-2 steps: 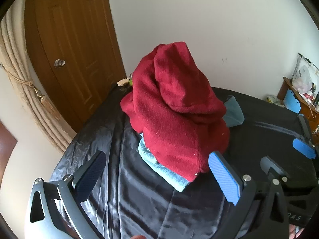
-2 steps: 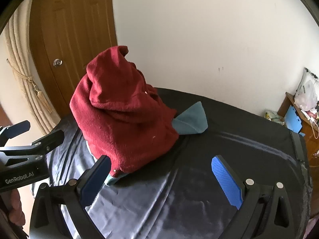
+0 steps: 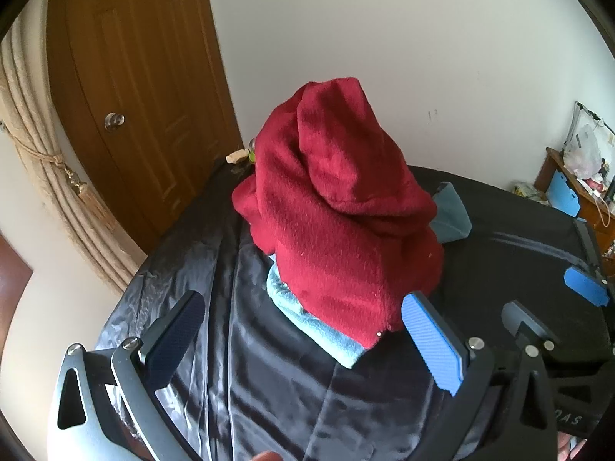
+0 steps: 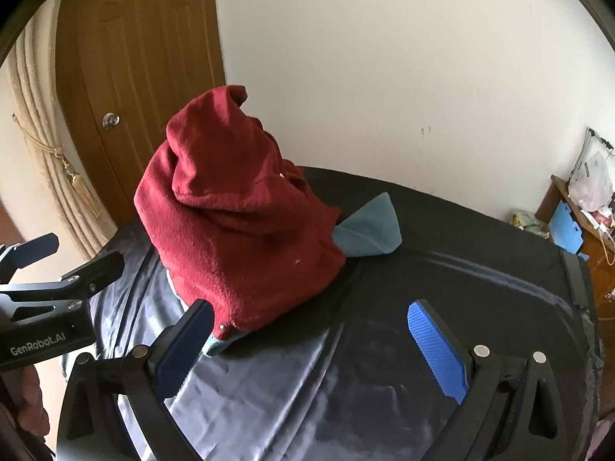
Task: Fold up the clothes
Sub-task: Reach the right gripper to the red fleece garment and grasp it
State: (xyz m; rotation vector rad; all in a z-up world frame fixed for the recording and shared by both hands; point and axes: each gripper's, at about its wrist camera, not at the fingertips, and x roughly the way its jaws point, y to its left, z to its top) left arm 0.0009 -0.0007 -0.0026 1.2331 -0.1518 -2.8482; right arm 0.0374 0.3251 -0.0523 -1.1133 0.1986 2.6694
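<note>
On the far left I am seeing a cream curtain point(image 3: 57, 192) tied back with a cord, and next to it a brown wooden door point(image 3: 146, 88) with a round knob.

My left gripper point(image 3: 303, 342) is hanging low over the near part of the black sheet point(image 3: 269, 392). Its fingers are spread wide and are holding nothing — one dark pad on the left, one blue pad on the right, with shiny sheet between them. The right pad is sitting just in front of the low edge of the clothes pile.

In the middle, the red fleece top point(image 3: 342, 215) is sitting in a tall heap on the sheet, not folded, peaking up against the white wall point(image 3: 384, 38). Under it a light blue towel point(image 3: 319, 326) is poking out at the near side, and a teal cloth point(image 4: 369, 230) is sticking out on the right side, touching the red heap.

My right gripper point(image 4: 311, 349) is also hovering over the sheet with its fingers spread wide and nothing between them. Its left pad is just in front of the bottom corner of the red top — I cannot tell if it is touching.

On the far right a wooden shelf point(image 4: 592, 246) is holding a white plastic bag point(image 4: 592, 184) and other small things.
</note>
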